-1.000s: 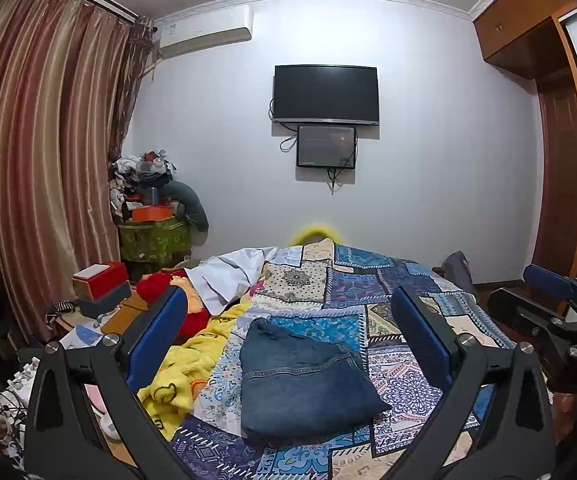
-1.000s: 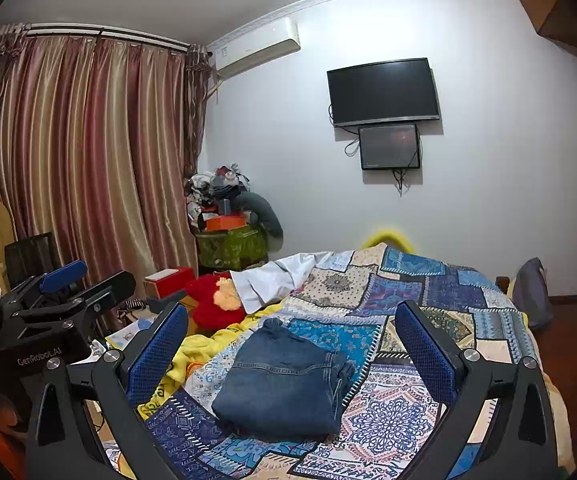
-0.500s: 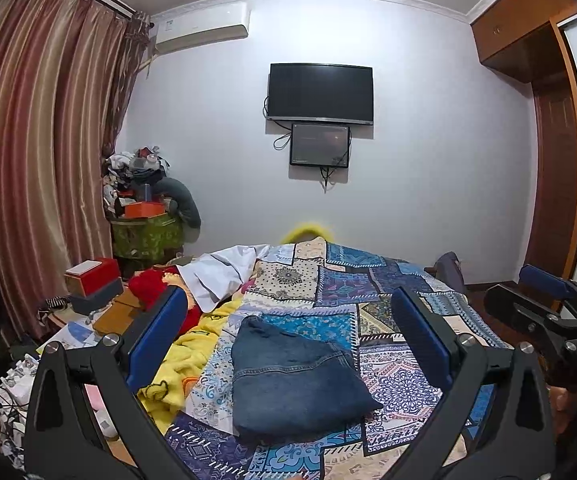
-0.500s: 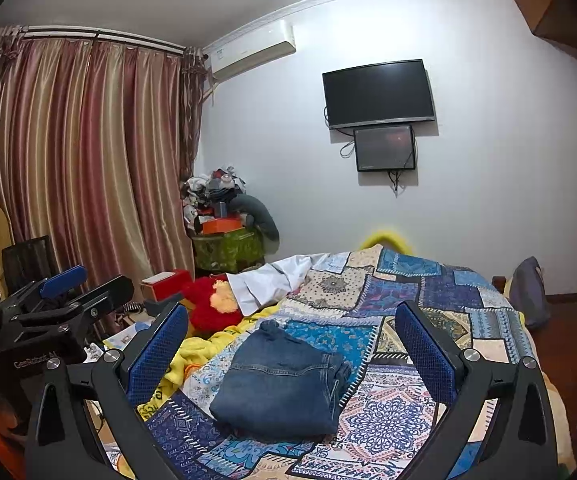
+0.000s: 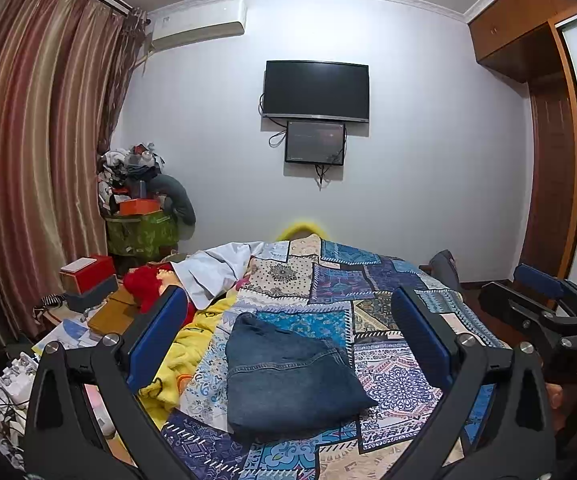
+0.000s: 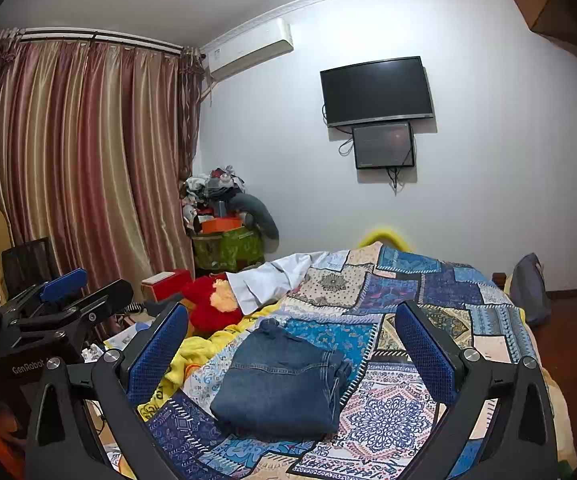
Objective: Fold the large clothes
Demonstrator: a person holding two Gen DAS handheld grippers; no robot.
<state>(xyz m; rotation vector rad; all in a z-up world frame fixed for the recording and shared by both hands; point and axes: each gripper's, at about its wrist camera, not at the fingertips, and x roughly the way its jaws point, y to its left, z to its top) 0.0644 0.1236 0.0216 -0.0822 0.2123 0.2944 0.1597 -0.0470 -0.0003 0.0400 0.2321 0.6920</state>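
A pair of blue jeans [image 5: 288,380] lies folded in a compact rectangle on the patchwork bedspread [image 5: 368,280]; it also shows in the right wrist view [image 6: 284,384]. My left gripper [image 5: 288,328] is open and empty, held above and short of the jeans. My right gripper [image 6: 292,332] is open and empty, also back from the jeans. The right gripper shows at the right edge of the left wrist view [image 5: 544,308], and the left gripper at the left edge of the right wrist view [image 6: 60,304].
A yellow blanket [image 5: 184,344], a red plush toy [image 6: 212,304] and a white garment [image 5: 216,268] lie at the bed's left side. A cluttered side table with boxes [image 5: 88,280] stands left. Curtains, a wall TV [image 5: 316,90] and a wardrobe [image 5: 548,160] surround the bed.
Both grippers have drawn slightly back and up from the bed; the jeans sit a little lower and smaller in view. The jeans have not moved.
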